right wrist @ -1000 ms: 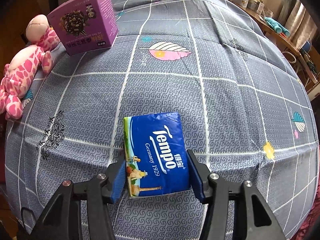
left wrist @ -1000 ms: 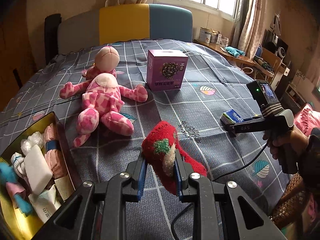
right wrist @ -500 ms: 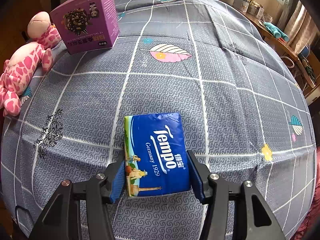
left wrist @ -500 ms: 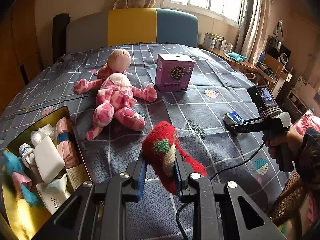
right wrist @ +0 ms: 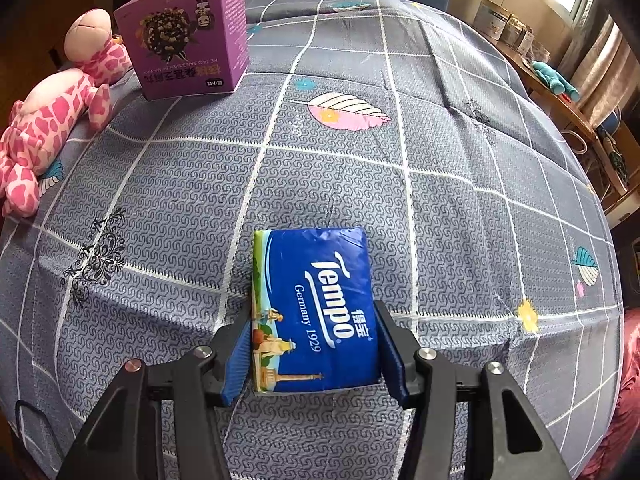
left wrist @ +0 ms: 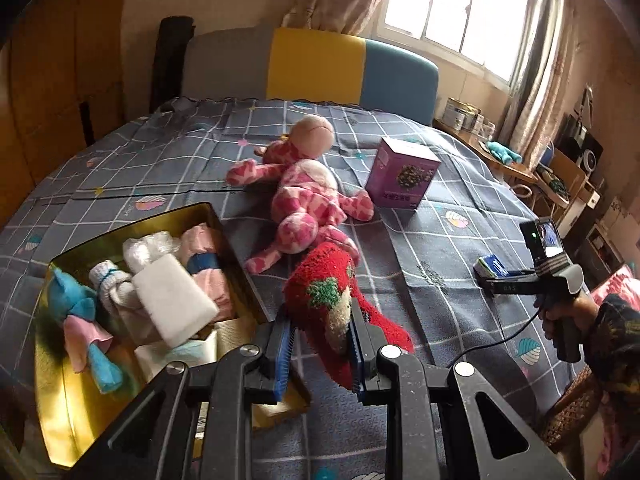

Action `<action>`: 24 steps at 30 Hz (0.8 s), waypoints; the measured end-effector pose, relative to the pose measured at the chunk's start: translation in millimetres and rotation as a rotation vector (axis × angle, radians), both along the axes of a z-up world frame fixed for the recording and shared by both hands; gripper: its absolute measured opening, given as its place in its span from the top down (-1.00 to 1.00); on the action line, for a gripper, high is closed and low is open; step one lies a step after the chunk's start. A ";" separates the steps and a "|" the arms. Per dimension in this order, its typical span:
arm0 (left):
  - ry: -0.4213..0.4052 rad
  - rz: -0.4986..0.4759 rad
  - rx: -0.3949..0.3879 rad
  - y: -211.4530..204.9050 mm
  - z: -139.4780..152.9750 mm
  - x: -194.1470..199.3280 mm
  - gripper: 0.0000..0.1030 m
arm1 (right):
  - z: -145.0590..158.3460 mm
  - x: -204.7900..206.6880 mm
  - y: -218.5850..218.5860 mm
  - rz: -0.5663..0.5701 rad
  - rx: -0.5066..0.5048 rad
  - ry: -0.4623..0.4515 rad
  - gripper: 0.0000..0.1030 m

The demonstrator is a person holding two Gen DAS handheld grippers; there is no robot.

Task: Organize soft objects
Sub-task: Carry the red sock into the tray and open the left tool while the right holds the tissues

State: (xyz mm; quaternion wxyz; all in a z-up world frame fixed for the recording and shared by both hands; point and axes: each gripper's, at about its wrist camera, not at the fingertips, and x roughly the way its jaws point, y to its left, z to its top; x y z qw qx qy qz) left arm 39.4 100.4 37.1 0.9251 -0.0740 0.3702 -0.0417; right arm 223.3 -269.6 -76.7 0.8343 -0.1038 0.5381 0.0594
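On the grey checked bed [left wrist: 420, 240], my gold tin tray [left wrist: 72, 412] of soft items sat at left. The pink spotted plush giraffe [left wrist: 304, 200] lay behind my left claw [left wrist: 320, 354], the purple cardboard box [left wrist: 404, 174] to its right, and the blue tissue pack [right wrist: 314, 312] sat between my right claw's [right wrist: 314, 354] fingers.

Red sock [left wrist: 320, 280], blue tissue pack [right wrist: 316, 312], pink-spotted plush [left wrist: 308, 200], purple box [right wrist: 184, 36], gold tin [left wrist: 72, 420].

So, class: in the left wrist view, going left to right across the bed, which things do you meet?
Gold tin → red sock in the left gripper → purple box → blue tissue pack in the right gripper.
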 end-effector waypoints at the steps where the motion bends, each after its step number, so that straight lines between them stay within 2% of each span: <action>1: -0.004 0.030 -0.001 13.9 2.8 -4.4 0.53 | 0.4 -0.5 0.8 0.005 -0.005 -0.003 -0.05; 5: 0.019 0.150 0.022 70.2 -0.7 -21.1 0.53 | 1.8 -2.5 3.9 0.020 -0.027 -0.013 -0.04; 11: 0.153 0.307 0.006 144.2 -41.9 -41.2 0.53 | 2.7 -4.1 3.1 0.030 -0.037 -0.018 -0.03; 14: 0.202 0.335 0.012 157.6 -60.8 -44.7 0.53 | 3.0 -4.4 2.2 0.031 -0.040 -0.020 -0.03; 19: 0.246 0.329 0.045 156.9 -82.7 -41.1 0.52 | 3.6 -5.0 3.2 0.034 -0.045 -0.022 -0.03; 22: 0.268 0.332 0.030 157.9 -93.2 -35.9 0.42 | 4.0 -5.0 4.0 0.035 -0.049 -0.024 -0.03; 24: 0.266 0.338 0.023 157.0 -93.9 -36.6 0.26 | 4.9 -5.6 4.2 0.037 -0.050 -0.025 -0.03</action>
